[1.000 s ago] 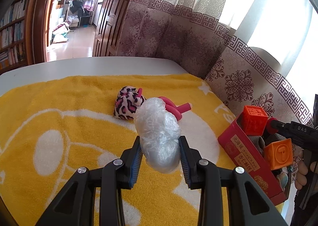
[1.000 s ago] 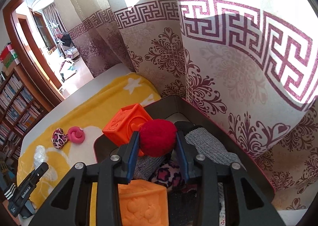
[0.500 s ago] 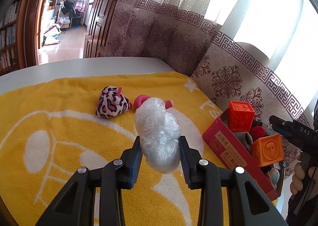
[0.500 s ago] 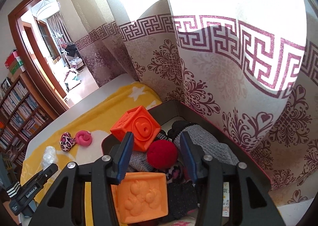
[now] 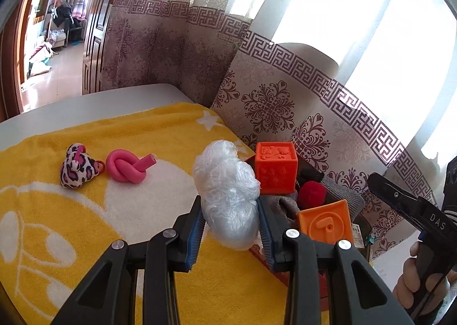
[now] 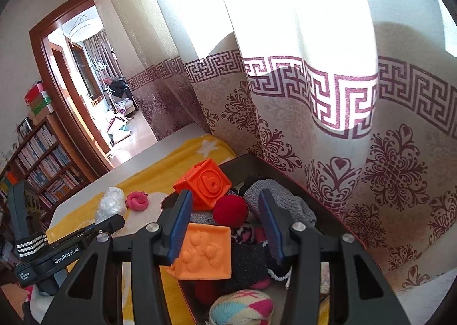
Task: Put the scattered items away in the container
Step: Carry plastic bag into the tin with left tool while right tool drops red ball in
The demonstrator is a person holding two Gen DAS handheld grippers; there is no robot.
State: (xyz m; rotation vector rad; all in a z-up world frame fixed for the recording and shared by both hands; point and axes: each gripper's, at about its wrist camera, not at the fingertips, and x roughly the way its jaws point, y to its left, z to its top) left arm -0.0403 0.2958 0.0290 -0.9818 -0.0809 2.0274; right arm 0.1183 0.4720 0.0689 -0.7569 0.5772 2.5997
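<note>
While the left gripper (image 5: pixel 230 228) clamps its blue pads on a crumpled wad of clear plastic (image 5: pixel 227 193), the wad hangs above the yellow towel (image 5: pixel 85 228) at the near edge of the container (image 6: pixel 288 179), a dark-lined box with a red outer wall that sits at about three o'clock in the left wrist view. The right gripper (image 6: pixel 225 228) hovers over that box with its jaws parted and nothing between them. Directly under it lie an orange block with a raised animal relief (image 6: pixel 204 253), dark and grey socks (image 6: pixel 274 202), and a red ball (image 6: pixel 230 209) resting loose at about twelve o'clock from the fingertips. Beyond the ball a second orange cube (image 6: pixel 204 183) stands tilted on the pile. A rolled argyle sock (image 6: pixel 241 309) sits at six o'clock in the right wrist view. Farther out on the towel, at about ten o'clock from the left gripper, a knotted pink tube (image 5: pixel 128 166) lies just beside a leopard-print pouch (image 5: pixel 77 166). A patterned curtain (image 5: pixel 285 102) hangs behind the box.
</note>
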